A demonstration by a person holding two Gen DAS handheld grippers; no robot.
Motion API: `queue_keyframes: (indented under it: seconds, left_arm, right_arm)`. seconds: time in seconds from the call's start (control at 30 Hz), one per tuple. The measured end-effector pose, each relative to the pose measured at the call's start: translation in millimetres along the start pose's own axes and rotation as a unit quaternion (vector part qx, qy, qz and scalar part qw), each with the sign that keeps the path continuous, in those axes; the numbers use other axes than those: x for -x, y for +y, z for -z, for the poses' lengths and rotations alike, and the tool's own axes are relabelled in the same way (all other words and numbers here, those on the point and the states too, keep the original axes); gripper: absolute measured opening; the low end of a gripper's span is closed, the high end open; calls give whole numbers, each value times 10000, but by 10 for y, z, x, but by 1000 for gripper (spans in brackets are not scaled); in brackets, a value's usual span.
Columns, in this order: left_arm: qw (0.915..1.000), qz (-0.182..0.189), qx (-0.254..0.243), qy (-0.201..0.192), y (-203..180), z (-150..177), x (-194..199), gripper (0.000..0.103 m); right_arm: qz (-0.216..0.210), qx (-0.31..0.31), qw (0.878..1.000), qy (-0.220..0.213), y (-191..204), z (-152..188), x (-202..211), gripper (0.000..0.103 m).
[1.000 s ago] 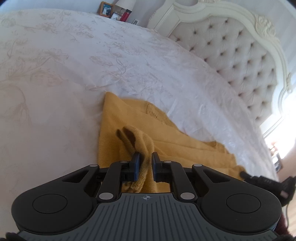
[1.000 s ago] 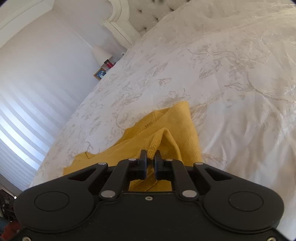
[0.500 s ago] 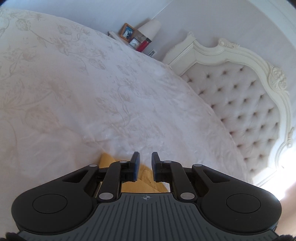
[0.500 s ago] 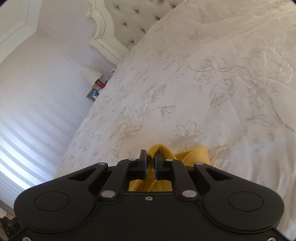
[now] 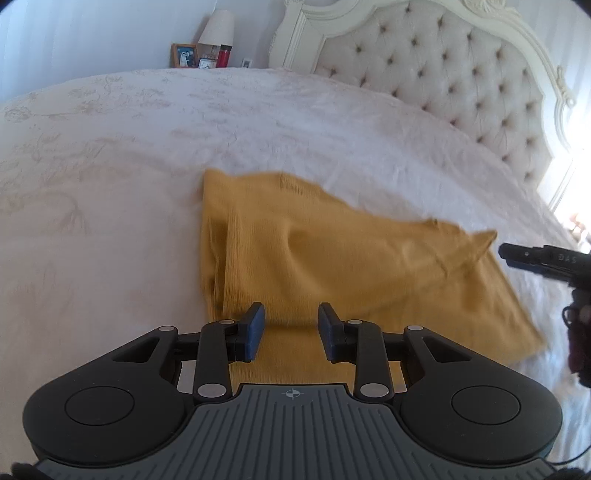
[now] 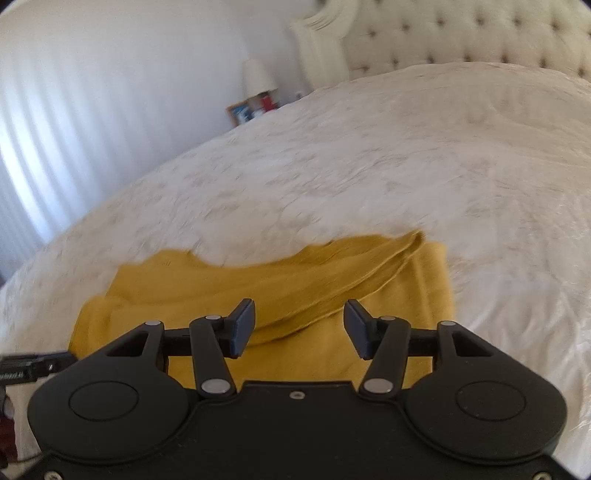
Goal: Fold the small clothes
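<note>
- White floral-embroidered bedspread carries a mustard-yellow knit garment, folded over once.
- Left gripper and right gripper spread, opening, pinching nothing.
- Release step; next, regrip an edge for fold 2.

You are in a home bedroom. In front of you lies a wide bed covered with a pale, flower-patterned spread. At its head stands a cream, button-tufted headboard in a carved, curving frame. Beside the bed, against the white wall, you have a lamp with a white shade, a framed photograph and a red bottle. Daylight falls in bright stripes across the wall.
</note>
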State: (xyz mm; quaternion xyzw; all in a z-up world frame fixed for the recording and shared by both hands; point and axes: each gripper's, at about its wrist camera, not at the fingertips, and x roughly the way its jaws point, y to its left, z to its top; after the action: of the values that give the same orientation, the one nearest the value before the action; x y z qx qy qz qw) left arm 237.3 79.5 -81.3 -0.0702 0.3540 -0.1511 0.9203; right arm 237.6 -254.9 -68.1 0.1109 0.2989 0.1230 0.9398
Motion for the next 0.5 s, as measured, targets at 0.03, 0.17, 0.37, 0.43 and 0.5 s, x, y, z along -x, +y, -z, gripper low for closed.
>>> queue_keyframes:
  seconds: [0.03, 0.17, 0.37, 0.43, 0.5]
  left_arm:
    - [10000, -40, 22, 84, 11, 69, -26, 31]
    - [9997, -110, 230, -52, 88, 237, 5, 31]
    - [9981, 53, 589, -148, 182, 276, 18, 31]
    - [9979, 77, 625, -146, 185, 272, 18, 31]
    - [9974, 107, 698, -145, 195, 272, 22, 31]
  right_arm:
    - [-67, 248, 9996, 144, 135, 47, -47, 60]
    - [-151, 1008, 9928, 627, 522, 186, -258, 60]
    - [-276, 1633, 9827, 834, 876, 185, -554, 60]
    - [-247, 1646, 9829, 792, 947, 35, -728, 60]
    - [-144, 1469, 9861, 759, 970, -178, -940, 58]
